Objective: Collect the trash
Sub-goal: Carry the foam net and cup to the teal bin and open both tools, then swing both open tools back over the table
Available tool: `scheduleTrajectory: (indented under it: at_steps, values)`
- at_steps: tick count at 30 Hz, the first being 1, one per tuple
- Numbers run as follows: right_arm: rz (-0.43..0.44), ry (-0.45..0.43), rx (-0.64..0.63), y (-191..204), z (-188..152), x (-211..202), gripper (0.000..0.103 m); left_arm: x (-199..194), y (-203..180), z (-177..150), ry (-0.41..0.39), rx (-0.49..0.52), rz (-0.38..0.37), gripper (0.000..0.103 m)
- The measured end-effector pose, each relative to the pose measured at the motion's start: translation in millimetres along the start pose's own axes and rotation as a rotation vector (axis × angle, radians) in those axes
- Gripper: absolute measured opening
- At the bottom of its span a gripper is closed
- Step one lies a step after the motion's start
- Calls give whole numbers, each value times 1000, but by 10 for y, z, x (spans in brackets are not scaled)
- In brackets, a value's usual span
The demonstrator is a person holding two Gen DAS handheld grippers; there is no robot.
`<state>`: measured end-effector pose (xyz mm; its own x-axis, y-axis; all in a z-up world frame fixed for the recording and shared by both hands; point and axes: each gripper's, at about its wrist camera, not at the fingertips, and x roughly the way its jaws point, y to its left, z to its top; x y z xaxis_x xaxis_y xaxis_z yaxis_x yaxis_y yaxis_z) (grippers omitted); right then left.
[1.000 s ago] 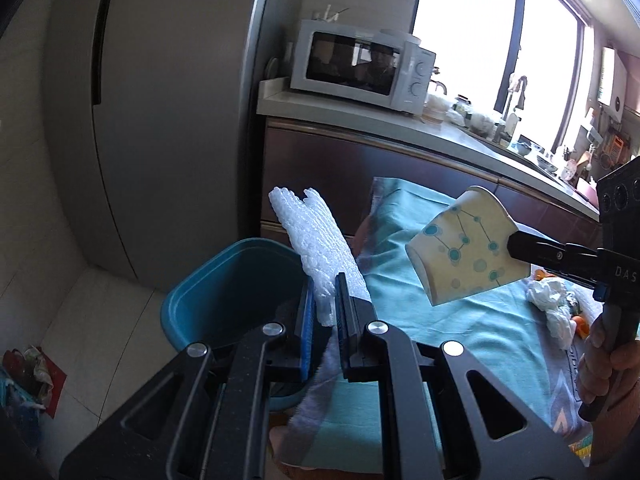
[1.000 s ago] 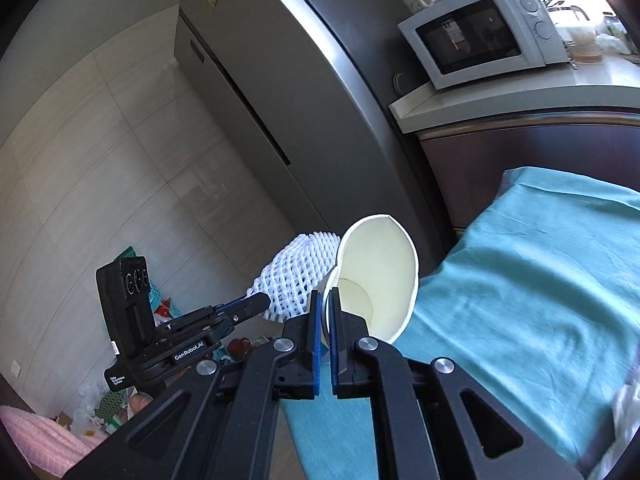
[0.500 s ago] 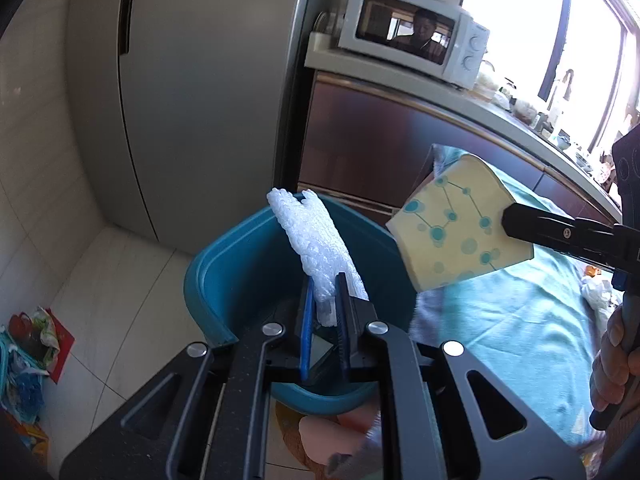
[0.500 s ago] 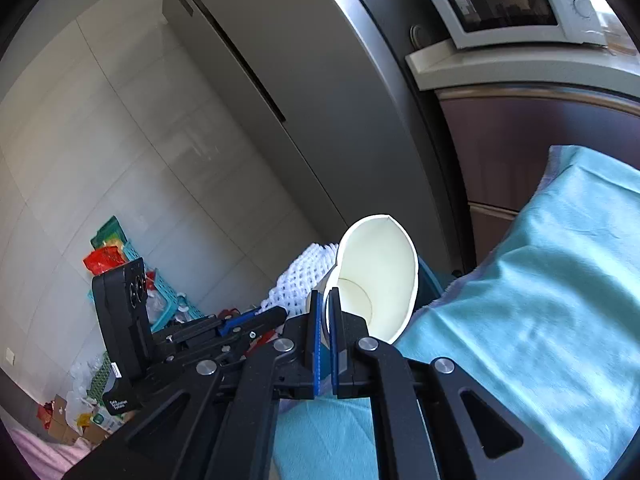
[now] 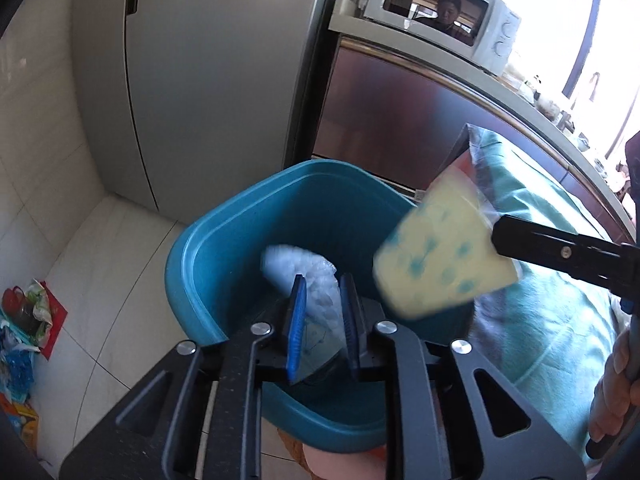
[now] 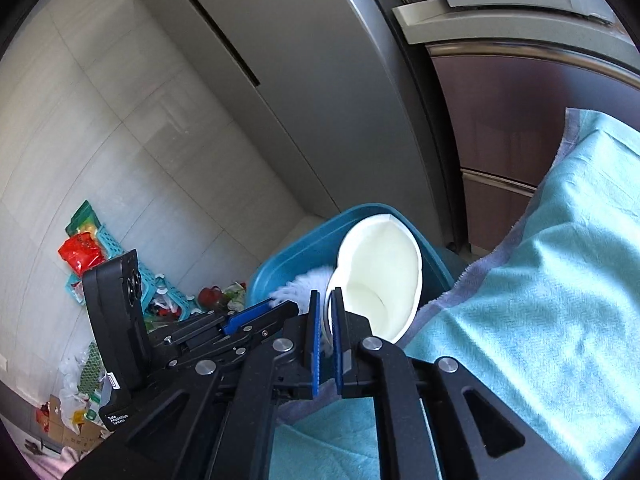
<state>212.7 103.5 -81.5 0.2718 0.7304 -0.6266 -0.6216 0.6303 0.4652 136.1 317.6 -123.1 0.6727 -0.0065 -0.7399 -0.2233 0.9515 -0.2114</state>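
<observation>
Left wrist view: the left gripper [image 5: 323, 312] is poised over the open teal plastic bin [image 5: 224, 248] standing on the pale tiled floor [image 5: 100, 280] in front of the grey refrigerator [image 5: 208, 72]. Its jaws are opening; the white foam-net fruit sleeve [image 5: 304, 276] lies between the blue pads [image 5: 297, 328], blurred, with a visible gap at each side, its far end reaching down into the bin interior. At the bin's right rim the right gripper [image 5: 494, 236] carries the yellow paper cup with teal dots [image 5: 436, 260], blurred, base tilted toward the bin. A hand [image 5: 618, 392] holds that tool's handle at the right edge. A teal cloth [image 5: 552, 292] covers the surface beside the bin. A white microwave [image 5: 444, 20] sits on the counter above brown cabinet fronts.

Right wrist view: the right gripper [image 6: 326, 334] has its jaws opening, only slightly parted, with the cup's [image 6: 380, 276] rim wall between the pads; whether they still press it cannot be told. The cup's white interior faces the camera, over the bin's [image 6: 296, 256] near rim. The sleeve [image 6: 300, 286] shows beside it, inside the bin. The left gripper [image 6: 264, 314] is at lower left. Coloured litter and a turquoise basket [image 6: 104, 256] lie along the floor's far left edge.
</observation>
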Motion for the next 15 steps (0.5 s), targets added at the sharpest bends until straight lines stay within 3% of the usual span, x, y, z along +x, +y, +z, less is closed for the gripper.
scheduleTrajectory:
  at_steps: [3,10,15]
  values:
    - [-11,1,10,-20,-12,-3,19,58,0,-8,0,-10,11,25]
    - [1,-32,-9,-21,-62,-213,20,-112,-116,-5,-59,10,16,37]
    - [4,-86,-50,20,-172,-561,26,-429,-368,-3,-140,76,-27,49]
